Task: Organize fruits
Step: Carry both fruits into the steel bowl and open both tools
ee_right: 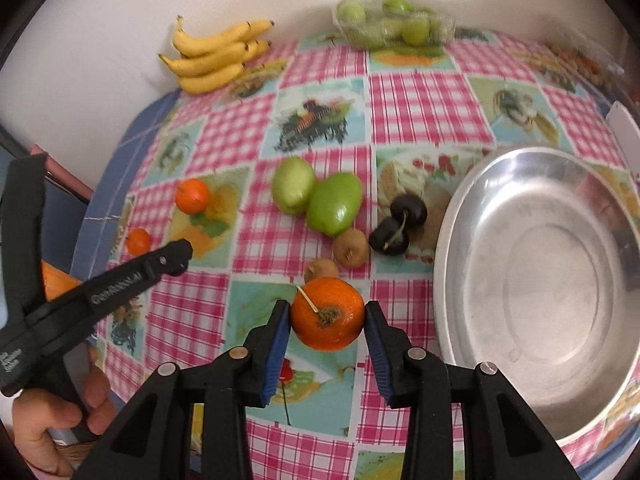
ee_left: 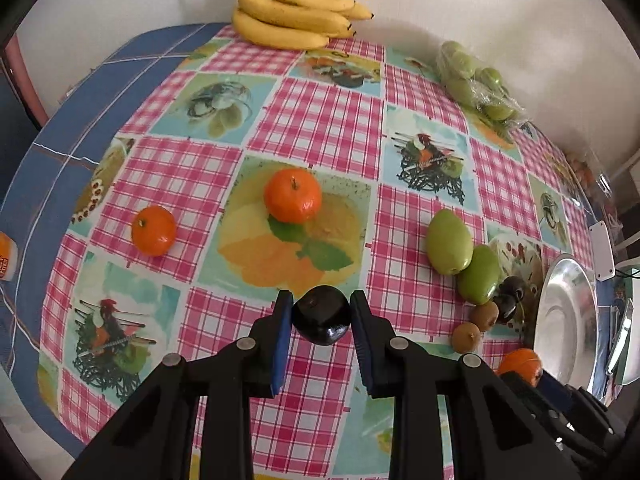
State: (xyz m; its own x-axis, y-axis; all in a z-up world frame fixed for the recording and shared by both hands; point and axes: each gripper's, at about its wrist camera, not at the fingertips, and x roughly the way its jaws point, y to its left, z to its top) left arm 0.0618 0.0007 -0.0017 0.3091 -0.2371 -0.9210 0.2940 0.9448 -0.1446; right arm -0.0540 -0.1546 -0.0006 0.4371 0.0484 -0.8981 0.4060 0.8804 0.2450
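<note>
My left gripper [ee_left: 321, 312] is shut on a dark plum [ee_left: 321, 315] held above the checked tablecloth. My right gripper [ee_right: 326, 314] is shut on an orange mandarin [ee_right: 327, 314], just left of the steel bowl [ee_right: 452, 216], which is empty. Two more mandarins [ee_left: 293, 195] [ee_left: 153, 230] lie on the cloth ahead of the left gripper. Two green fruits [ee_right: 294, 185] [ee_right: 335, 203], two kiwis [ee_right: 351, 247] [ee_right: 321, 269] and two dark cherries [ee_right: 408, 208] [ee_right: 389, 237] lie between the grippers and the bowl.
A bunch of bananas [ee_left: 290, 12] lies at the far edge by the wall. A clear bag of green fruits [ee_right: 394, 24] sits at the back. The left gripper's body [ee_right: 132, 276] and the hand holding it show at the left of the right wrist view.
</note>
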